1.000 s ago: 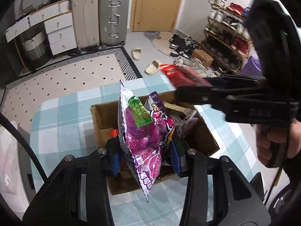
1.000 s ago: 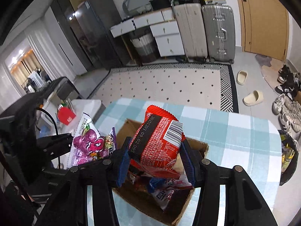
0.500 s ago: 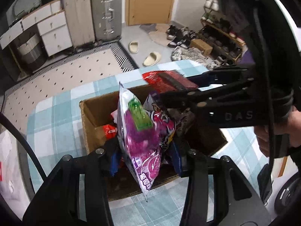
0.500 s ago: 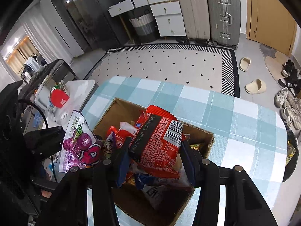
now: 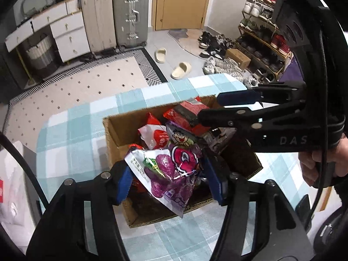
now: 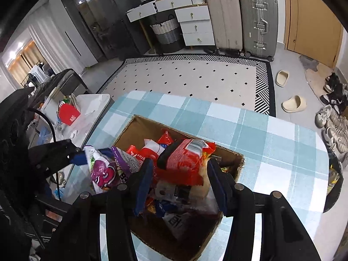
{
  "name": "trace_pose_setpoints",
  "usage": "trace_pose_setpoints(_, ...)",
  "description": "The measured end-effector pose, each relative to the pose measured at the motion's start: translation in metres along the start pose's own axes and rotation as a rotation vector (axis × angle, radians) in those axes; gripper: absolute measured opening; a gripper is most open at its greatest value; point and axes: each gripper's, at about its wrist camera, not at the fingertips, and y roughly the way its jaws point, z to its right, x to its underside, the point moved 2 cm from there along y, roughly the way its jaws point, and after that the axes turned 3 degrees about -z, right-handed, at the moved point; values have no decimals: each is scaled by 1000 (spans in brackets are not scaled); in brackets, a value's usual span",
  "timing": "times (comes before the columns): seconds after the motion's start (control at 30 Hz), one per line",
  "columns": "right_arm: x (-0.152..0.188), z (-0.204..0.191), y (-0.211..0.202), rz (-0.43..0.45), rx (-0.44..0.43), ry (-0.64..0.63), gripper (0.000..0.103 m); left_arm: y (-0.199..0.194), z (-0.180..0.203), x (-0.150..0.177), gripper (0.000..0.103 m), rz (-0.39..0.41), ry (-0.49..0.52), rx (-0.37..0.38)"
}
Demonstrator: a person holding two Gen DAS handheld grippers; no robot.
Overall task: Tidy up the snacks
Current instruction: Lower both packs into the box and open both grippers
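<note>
L gripper (image 5: pixel 169 182) has its blue pads spread fairly wide w/ the purple snack bag (image 5: pixel 167 171) lying tilted btwn them over the cardboard box (image 5: pixel 113 134); can't tell if it's still pinched. R gripper (image 6: pixel 180 180) likewise wide, red snack pack (image 6: pixel 184 163) slumped btwn its fingers atop the snacks in the box. Vs 0.5 s ago both packs were upright & clamped; now both jaws have widened and the packs have tipped down.
</note>
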Motion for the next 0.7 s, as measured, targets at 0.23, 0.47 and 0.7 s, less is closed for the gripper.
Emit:
trace_pose_setpoints(0.23, 1, -4, -20, 35, -2, 12, 53, -26, 5, -1, 67, 49, -12, -36)
trace_pose_setpoints(0.47, 5, -17, -53, 82, 13, -3, 53, -54, -7, 6, 72, 83, -111, -59)
trace_pose_setpoints(0.7, 19, -33, -97, 189, 3, -35, 72, -109, 4, 21, 80, 202, -92, -168)
